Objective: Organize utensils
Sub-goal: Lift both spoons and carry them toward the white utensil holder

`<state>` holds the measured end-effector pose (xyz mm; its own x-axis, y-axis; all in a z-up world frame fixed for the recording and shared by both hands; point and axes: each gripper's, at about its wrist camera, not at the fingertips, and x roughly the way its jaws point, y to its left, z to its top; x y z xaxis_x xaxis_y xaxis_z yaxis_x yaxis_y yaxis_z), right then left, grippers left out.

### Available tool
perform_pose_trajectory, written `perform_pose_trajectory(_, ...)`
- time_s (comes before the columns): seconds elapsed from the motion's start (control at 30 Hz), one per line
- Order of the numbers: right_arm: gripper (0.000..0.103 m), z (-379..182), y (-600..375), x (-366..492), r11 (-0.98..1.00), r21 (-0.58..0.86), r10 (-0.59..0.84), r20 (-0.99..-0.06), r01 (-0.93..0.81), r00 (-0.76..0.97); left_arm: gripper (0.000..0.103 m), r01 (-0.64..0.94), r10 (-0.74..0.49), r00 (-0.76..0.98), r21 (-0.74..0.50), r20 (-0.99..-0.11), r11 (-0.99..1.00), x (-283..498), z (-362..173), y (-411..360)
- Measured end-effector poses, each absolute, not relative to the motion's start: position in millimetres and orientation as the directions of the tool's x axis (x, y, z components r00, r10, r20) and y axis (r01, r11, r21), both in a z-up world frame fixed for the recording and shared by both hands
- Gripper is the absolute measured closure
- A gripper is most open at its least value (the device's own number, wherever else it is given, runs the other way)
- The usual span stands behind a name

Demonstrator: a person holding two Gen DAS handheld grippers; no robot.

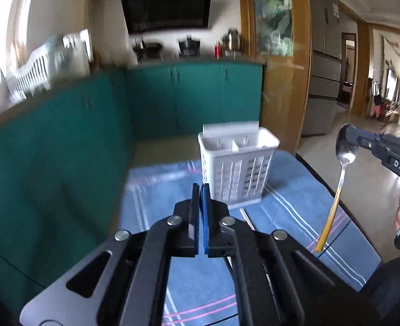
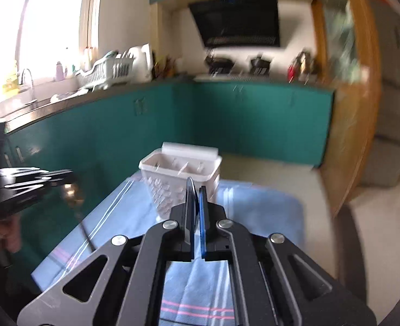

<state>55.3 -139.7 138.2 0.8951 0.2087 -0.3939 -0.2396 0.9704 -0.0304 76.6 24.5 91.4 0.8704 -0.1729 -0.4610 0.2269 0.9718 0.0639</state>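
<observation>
Left wrist view: right claw (image 1: pixel 349 135) cut off by the right frame edge; only its tips and part of the body show. Spoon (image 1: pixel 345 152) bowl partly covered by those tips. Dish rack (image 1: pixel 36 68) on the far counter smeared by motion blur; contents unreadable.

Right wrist view: left claw (image 2: pixel 72 179) blurred and cut by the left edge; what it grips reads only as a dark smear. White caddy (image 2: pixel 180 174) lower wall hidden behind the right claw's own fingers (image 2: pixel 190 203). Stove items (image 2: pixel 219 63) too blurred to identify.
</observation>
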Motion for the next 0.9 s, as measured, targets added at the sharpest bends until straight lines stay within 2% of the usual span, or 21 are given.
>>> perform_pose_trajectory(0.13, 0.1, 155.1, -134.1, 35.5, 0.974, -0.133, 0.131, -0.327, -0.183, 0.936, 0.101, 0.207, -0.141, 0.905, 0.125, -0.402, 0.97, 47.6, 115.0, 14.0)
perform_pose_trajectory(0.27, 0.1, 160.7, -132.6, 22.1, 0.975, -0.17, 0.092, -0.293, -0.146, 0.952, 0.101, 0.174, -0.095, 0.931, 0.2, -0.353, 0.964, 25.2, 129.7, 6.6)
perform_pose_trajectory(0.57, 0.1, 148.5, -134.3, 11.9, 0.978, -0.154, 0.081, -0.333, -0.139, 0.939, 0.101, 0.2, -0.107, 0.928, 0.235, -0.356, 0.951, 5.0, 127.8, -1.7)
perform_pose_trajectory(0.9, 0.1, 147.1, -132.7, 5.2, 0.978, -0.151, 0.087, -0.34, -0.146, 0.936, 0.101, 0.194, -0.1, 0.916, 0.209, -0.389, 0.958, 19.1, 118.5, 5.6)
